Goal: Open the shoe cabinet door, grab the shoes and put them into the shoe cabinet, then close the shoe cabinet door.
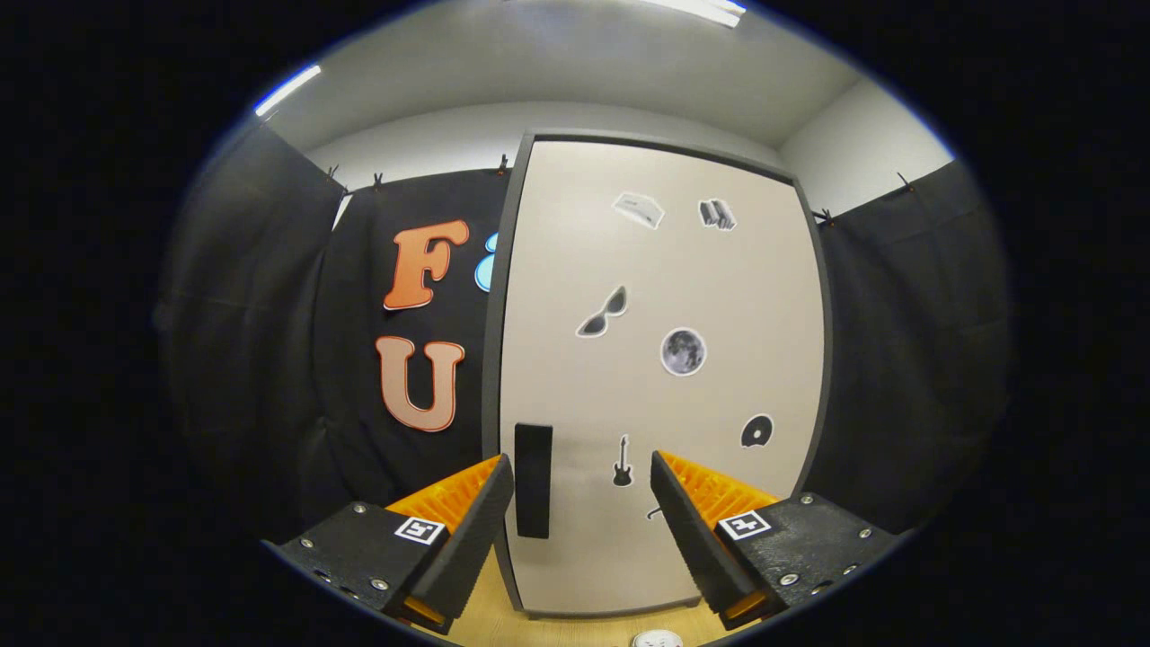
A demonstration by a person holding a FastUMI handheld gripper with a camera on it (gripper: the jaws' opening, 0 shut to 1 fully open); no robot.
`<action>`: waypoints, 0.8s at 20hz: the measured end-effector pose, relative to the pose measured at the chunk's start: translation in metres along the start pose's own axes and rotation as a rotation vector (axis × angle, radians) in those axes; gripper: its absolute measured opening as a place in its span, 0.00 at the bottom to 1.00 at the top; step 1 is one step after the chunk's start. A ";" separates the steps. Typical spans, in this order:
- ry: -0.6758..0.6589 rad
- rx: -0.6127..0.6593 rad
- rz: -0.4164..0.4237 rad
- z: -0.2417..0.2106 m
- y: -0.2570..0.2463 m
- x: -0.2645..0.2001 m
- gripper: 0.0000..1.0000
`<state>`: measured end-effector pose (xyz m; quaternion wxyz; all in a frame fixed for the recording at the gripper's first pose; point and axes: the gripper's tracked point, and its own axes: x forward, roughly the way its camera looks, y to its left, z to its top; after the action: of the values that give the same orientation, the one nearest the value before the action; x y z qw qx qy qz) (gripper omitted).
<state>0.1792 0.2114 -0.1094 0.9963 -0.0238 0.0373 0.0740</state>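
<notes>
The shoe cabinet (665,270) stands straight ahead, tall, with a pale beige door in a dark grey frame. The door is shut and carries several small stickers. A black vertical handle (533,480) sits low on the door's left side. My gripper (582,490) is open, its black and orange fingers spread wide, nothing between them. The handle lies just ahead of the gap, close to the left finger (476,530). The right finger (696,530) is apart from it, further along the door.
The cabinet stands on a light wooden surface (490,598). A small white round object (656,640) lies on that surface just below the fingers. Black cloth walls close in on both sides of the cabinet.
</notes>
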 end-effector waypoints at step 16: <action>0.169 0.082 0.097 -0.080 0.032 0.025 0.30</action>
<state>0.1940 0.2421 -0.1919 0.9850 0.0126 0.1253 0.1182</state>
